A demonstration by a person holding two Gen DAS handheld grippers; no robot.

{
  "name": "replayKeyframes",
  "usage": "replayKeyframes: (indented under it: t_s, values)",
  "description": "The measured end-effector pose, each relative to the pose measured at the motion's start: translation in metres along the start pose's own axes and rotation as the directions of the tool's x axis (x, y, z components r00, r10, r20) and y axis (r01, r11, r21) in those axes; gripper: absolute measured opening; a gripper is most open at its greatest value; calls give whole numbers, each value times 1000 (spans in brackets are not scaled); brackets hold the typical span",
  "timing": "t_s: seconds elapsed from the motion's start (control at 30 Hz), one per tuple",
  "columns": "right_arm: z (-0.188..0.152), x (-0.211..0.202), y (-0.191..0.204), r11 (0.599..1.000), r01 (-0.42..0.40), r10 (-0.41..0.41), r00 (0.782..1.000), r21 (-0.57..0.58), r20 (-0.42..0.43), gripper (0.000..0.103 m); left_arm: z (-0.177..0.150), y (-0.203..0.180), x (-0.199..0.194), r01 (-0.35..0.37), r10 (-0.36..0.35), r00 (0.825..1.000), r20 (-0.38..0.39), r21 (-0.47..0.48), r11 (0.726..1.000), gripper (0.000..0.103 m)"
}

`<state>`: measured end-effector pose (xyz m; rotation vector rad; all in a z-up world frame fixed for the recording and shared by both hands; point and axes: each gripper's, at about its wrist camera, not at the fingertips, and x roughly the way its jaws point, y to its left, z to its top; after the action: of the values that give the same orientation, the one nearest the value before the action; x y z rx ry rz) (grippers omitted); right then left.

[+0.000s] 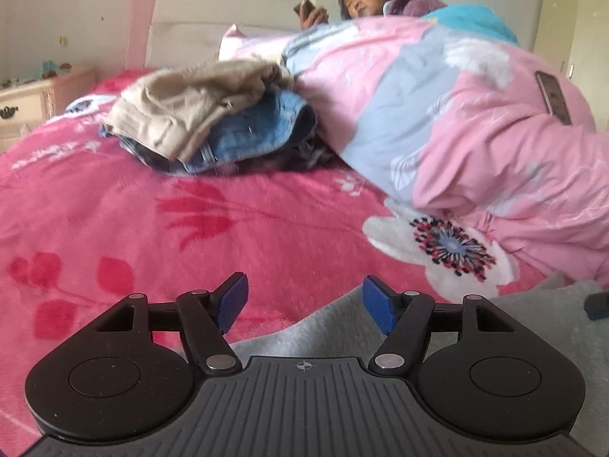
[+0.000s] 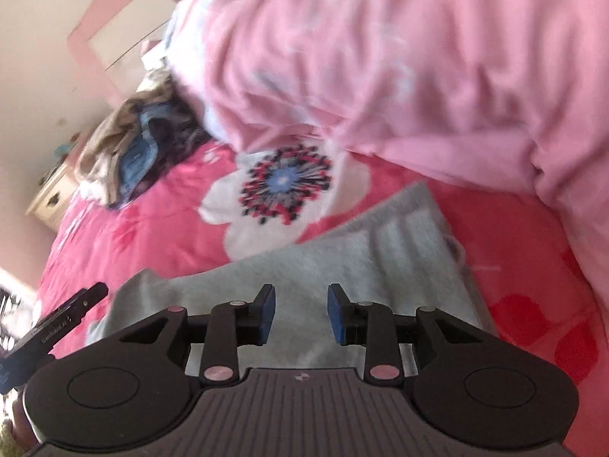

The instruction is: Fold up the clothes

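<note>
A pink bed. Both grippers gape, holding nothing: the left gripper and right gripper hang over the grey garment; a clothes pile lies ahead.

Counts: 2 hand-held grippers — left hand-held gripper lower centre of its view, right hand-held gripper lower centre of its own. 1 grey garment centre frame. 1 clothes pile upper left — at least 3 pieces: beige, blue denim, something dark. 1 pink quilt right side. 1 person top centre. 1 phone in hand. 1 nightstand far left.
</note>
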<state>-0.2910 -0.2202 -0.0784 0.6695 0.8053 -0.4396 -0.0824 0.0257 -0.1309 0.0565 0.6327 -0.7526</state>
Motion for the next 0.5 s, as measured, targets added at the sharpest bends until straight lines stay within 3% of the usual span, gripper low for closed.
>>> replayKeyframes:
  t_s: [0.2, 0.33, 0.5]
  values:
    - [12, -14, 40, 993, -34, 33, 999, -112, -6, 32, 4, 5, -11, 43, -43, 999, 14, -21, 999, 67]
    - [28, -54, 50, 992, -69, 77, 994, -102, 80, 32, 7, 8, -8, 104, -102, 994, 35, -62, 993, 68]
    - [42, -109, 59, 998, -19, 30, 984, -64, 175, 32, 2, 4, 3, 186, -184, 982, 38, -68, 980, 68]
